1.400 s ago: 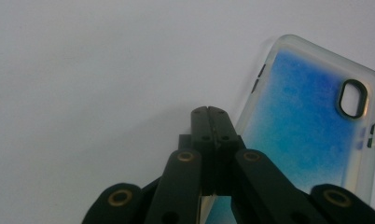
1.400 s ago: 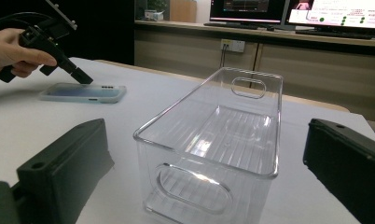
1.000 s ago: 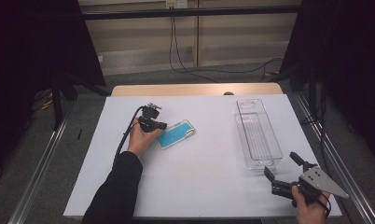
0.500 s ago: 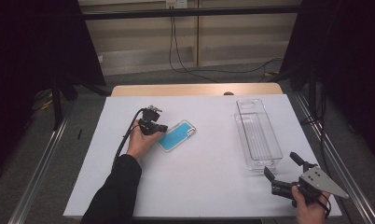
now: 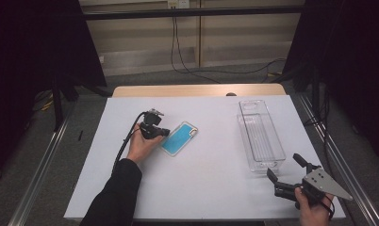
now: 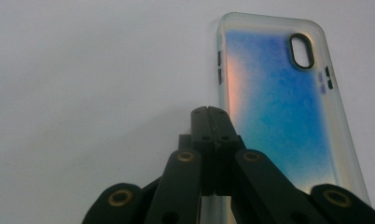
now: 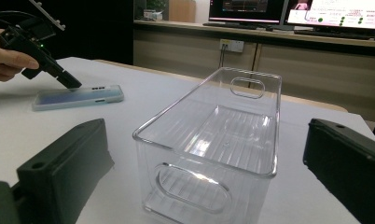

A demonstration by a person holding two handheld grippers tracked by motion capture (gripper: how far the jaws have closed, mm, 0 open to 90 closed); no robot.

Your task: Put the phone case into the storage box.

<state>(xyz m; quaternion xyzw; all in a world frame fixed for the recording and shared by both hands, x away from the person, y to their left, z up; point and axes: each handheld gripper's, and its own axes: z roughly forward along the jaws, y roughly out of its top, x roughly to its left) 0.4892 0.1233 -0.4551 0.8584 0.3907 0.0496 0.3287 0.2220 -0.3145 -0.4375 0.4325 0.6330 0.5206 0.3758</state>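
Left gripper view showed the left gripper (image 6: 211, 112), jaws pinched together and holding nothing, at the case (image 6: 279, 102)'s edge, likely to skid the case sideways; the right gripper (image 7: 204, 158) gaped wide before the bin (image 7: 213, 154).

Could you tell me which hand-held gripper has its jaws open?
The right hand-held gripper, near the clear bin; the left hand-held gripper is shut beside the phone case.

No lettering, label or number can be read anywhere.

A clear, rectangular plastic bin (image 5: 261, 136) with cut-out handles stands empty on the white surface (image 5: 211, 179), toward its right side. Black cables (image 5: 178, 42) hang down the beige wall behind.
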